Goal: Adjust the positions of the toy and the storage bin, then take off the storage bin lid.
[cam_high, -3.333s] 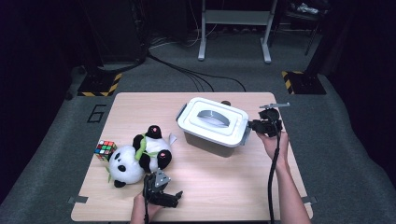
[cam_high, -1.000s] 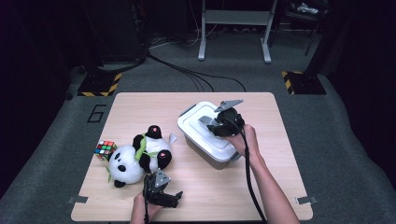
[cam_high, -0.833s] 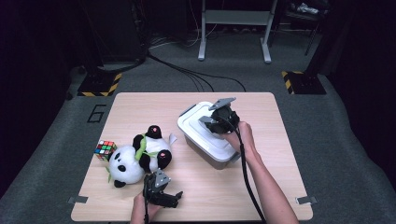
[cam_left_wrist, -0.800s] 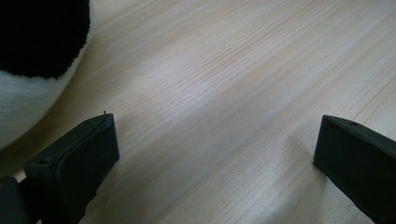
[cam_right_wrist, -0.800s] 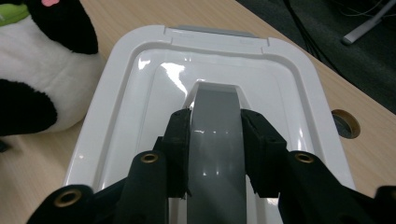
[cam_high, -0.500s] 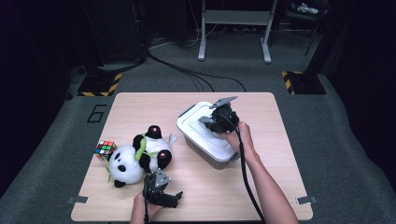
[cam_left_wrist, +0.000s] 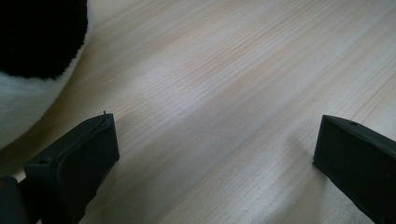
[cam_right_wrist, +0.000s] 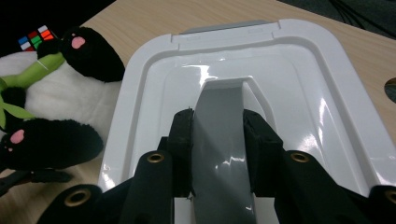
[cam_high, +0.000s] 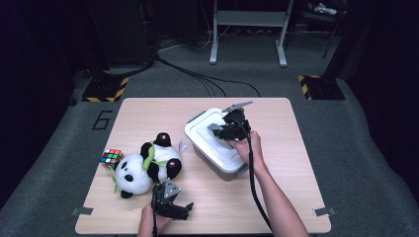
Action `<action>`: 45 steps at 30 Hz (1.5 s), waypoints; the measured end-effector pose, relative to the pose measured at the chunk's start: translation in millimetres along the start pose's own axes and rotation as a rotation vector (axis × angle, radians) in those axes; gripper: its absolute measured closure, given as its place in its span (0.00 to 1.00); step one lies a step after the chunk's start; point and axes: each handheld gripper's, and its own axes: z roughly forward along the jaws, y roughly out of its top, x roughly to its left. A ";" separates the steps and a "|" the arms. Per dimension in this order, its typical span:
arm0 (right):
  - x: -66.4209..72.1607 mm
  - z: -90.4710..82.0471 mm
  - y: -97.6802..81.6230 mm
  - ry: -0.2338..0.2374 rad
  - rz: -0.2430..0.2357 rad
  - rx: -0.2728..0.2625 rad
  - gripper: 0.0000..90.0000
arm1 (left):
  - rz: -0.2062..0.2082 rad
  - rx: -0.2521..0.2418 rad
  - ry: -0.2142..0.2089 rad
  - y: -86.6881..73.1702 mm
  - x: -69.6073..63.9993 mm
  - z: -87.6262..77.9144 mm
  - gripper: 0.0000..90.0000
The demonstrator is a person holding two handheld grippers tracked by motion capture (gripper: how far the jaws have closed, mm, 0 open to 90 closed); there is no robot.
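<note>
Grey handle [cam_right_wrist: 219, 140] on the white lid [cam_right_wrist: 299, 93] of the storage box [cam_high: 217, 148] is what I'm on: my right gripper [cam_right_wrist: 217, 126] has just been closing and its two black pads now pinch the handle from both sides, flat against the grey strip. In the right gripper view the handle runs up the middle of the recessed lid, jaws low on its near end. The lid sits seated on the box, with a grey latch [cam_right_wrist: 224, 27] at the far edge. The box stands right of centre on the wooden table [cam_high: 296, 197], turned at an angle, one corner toward me. In the high view my right hand [cam_high: 243, 145] comes over the box's near right part, cable trailing back along my forearm. Left of the box, close but probably not touching (hard to call from above), lies the plush panda [cam_high: 143, 168] on its back, black paws up, green leaf across its chest. A colour cube [cam_high: 111, 157] sits just beside the panda's head on the far left side. My left gripper [cam_high: 170, 205] rests near the table's near edge, just this side of the panda; in the left gripper view its jaws stand wide apart over bare wood, nothing between them, panda fur at the upper left corner.
</note>
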 end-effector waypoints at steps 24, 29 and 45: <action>14.2 16.1 6.2 0.041 0.084 -0.017 0.76 | -0.007 -0.008 -0.001 -0.2 -0.2 0.4 0.00; 14.5 16.0 5.8 0.035 0.072 -0.021 0.76 | -0.005 -0.004 -0.001 -0.1 -0.2 0.2 0.00; 25.2 10.9 11.9 -0.027 -0.024 -0.030 0.75 | -0.006 -0.004 -0.001 -0.1 -0.2 0.2 0.00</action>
